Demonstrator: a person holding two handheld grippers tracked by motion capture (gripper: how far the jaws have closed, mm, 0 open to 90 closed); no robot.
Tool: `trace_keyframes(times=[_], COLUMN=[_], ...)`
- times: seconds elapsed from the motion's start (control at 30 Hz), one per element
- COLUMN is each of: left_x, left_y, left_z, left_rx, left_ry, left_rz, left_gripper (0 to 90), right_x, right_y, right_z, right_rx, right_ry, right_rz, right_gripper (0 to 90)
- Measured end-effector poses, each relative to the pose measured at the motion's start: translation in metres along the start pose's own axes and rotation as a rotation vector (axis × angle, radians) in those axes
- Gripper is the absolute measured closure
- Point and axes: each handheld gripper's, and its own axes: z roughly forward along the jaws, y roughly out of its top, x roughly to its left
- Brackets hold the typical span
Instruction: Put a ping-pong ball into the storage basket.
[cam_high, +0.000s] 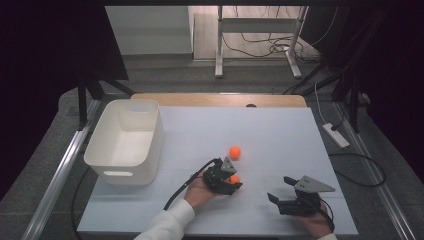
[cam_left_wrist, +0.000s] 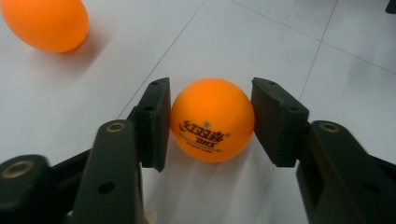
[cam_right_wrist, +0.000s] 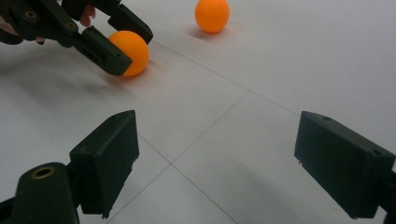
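Closing on ball at frame centre on table: left gripper, pads at both its sides, contact unclear. Resting lower right, right gripper, wide open, holding nothing. Lying just above, 2nd ball; bin at left.

Right tongs spread wide over white table. Left tongs flank near orange ball; second ball beyond.

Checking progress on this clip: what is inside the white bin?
The bin shows bare white floor and walls; its near corner is hidden by the rim. Both balls lie outside on the table.
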Motion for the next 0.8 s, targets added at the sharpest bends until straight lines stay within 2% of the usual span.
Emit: trace_keyframes(times=[0.13,0.2,0.4,0.53,0.63,0.8], left_x=[0.000,0.000,0.002,0.004,0.004,0.005], left_y=[0.000,0.000,0.000,0.000,0.000,0.000], left_z=[-0.003,-0.008,-0.017,-0.024,-0.029,-0.038], left_rx=[-0.013,-0.020,-0.044,-0.078,-0.086,-0.114], left_ry=[-0.005,-0.001,0.005,0.004,0.008,0.010], left_rz=[-0.007,0.005,-0.007,-0.026,-0.019,-0.029], left_gripper=[50.6,50.7,50.8,50.8,50.8,50.8], right_x=[0.000,0.000,0.000,0.000,0.001,0.001], right_y=[0.000,0.000,0.000,0.000,0.000,0.001], right_z=[0.000,-0.001,0.000,0.000,-0.001,-0.001], right_rx=[-0.002,-0.003,-0.003,-0.003,-0.004,-0.007], right_ry=[-0.002,-0.003,-0.005,-0.005,-0.005,-0.006], right_rz=[0.002,0.000,0.002,0.002,0.003,0.004], right_gripper=[13.9,13.9,13.9,13.9,13.9,13.9])
